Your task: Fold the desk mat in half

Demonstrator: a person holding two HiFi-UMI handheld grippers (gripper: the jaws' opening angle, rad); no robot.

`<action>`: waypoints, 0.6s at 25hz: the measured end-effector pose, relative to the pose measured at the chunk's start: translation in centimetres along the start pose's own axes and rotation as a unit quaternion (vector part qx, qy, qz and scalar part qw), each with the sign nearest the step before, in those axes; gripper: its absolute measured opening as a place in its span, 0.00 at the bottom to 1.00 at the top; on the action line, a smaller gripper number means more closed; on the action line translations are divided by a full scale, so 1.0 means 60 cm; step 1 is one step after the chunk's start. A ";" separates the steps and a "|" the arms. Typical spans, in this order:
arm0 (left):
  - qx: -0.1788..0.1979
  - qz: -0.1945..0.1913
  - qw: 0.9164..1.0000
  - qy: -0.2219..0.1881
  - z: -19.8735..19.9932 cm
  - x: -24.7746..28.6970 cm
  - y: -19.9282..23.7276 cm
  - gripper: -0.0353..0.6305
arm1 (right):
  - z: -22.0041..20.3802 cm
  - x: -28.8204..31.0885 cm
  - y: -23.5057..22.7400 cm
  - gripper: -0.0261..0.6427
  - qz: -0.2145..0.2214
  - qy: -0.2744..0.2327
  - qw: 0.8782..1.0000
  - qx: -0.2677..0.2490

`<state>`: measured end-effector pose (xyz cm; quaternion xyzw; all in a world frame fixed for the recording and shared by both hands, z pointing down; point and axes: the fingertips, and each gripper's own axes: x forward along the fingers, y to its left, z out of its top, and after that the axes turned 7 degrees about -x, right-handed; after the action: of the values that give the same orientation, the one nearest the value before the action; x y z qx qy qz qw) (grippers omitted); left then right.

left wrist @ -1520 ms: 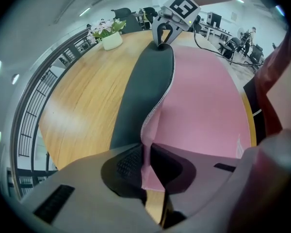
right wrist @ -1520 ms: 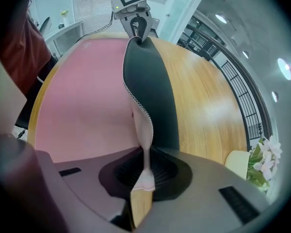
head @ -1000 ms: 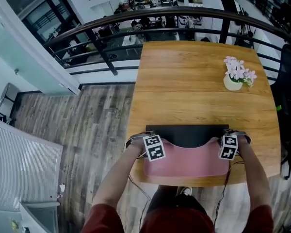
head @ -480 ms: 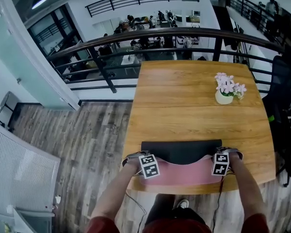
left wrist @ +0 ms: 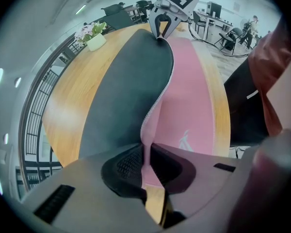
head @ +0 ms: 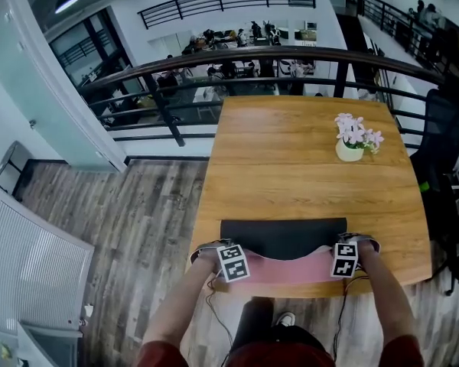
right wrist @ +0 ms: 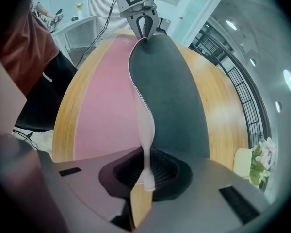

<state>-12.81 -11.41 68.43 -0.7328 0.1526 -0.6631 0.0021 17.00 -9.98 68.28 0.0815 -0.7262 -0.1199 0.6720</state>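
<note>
Head view, nearest first: the left gripper (head: pixel 220 252) and the right gripper (head: pixel 350 248) hang over the near edge of the desk (head: pixel 291 170), one at each end of the desk mat (head: pixel 283 235). Left gripper view shows its jaws closed on one corner of the mat's thin, stitched edge. Right gripper view shows the same grip on the other corner (each gripper also appears small in the other's view, pinching its end). Between them the held edge sags. The mat lies pink face up along the desk's near edge. Its far part is folded over toward the person, black back showing, and a pink strip lies bare nearest the person. Farther on, toward the desk's far right corner, stands a cream pot (head: pixel 350 151) of pink-white flowers. Beyond the far edge runs a dark railing (head: pixel 252 54).
</note>
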 end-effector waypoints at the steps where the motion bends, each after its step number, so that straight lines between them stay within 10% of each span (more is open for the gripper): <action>1: -0.001 0.001 1.000 0.001 -0.003 -0.001 -0.005 0.14 | 0.002 -0.002 0.006 0.10 0.000 -0.001 1.000 -0.001; 15: 0.000 0.012 1.000 -0.001 -0.018 -0.008 -0.056 0.14 | 0.006 -0.012 0.058 0.10 -0.012 -0.006 1.000 -0.004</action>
<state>-13.17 -7.86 68.79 -0.7315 0.1615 -0.6623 0.0101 16.82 -6.42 68.58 0.0870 -0.7289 -0.1314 0.6663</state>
